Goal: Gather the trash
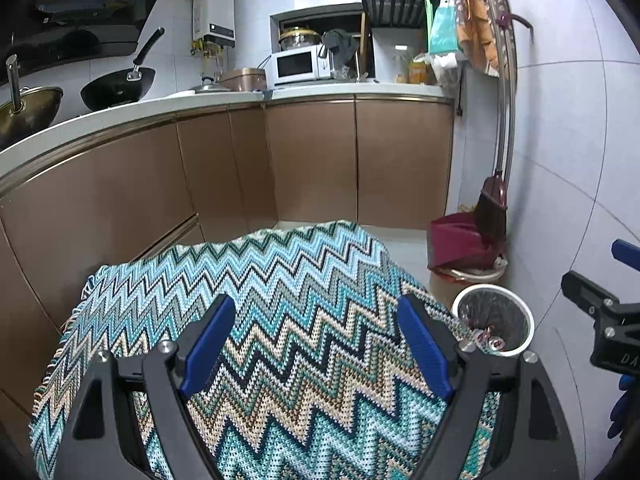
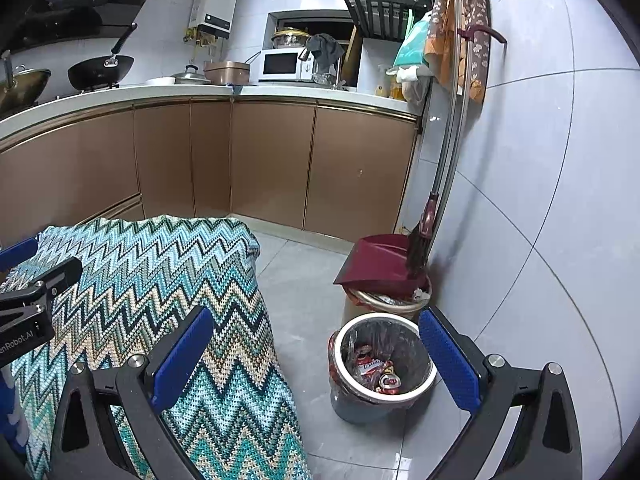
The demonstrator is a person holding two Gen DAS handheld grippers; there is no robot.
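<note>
Apparently the collecting was done: both the left gripper (image 1: 316, 348) and right gripper (image 2: 316, 364) hung with fingers apart, empty, cans already in the bin (image 2: 430, 378); next called for nothing more than checking the cloth-draped worktop (image 1: 280, 280).

Landmark: the trash bin (image 2: 384, 364), mouth open above, nothing over it.
Left of bin: my way meets the zigzag cloth (image 2: 160, 280) draped edge.
Behind bin: dustpan (image 2: 376, 260) and broom (image 2: 420, 240) crowd close.
Right of bin: tiled wall (image 2: 540, 200) near.
</note>
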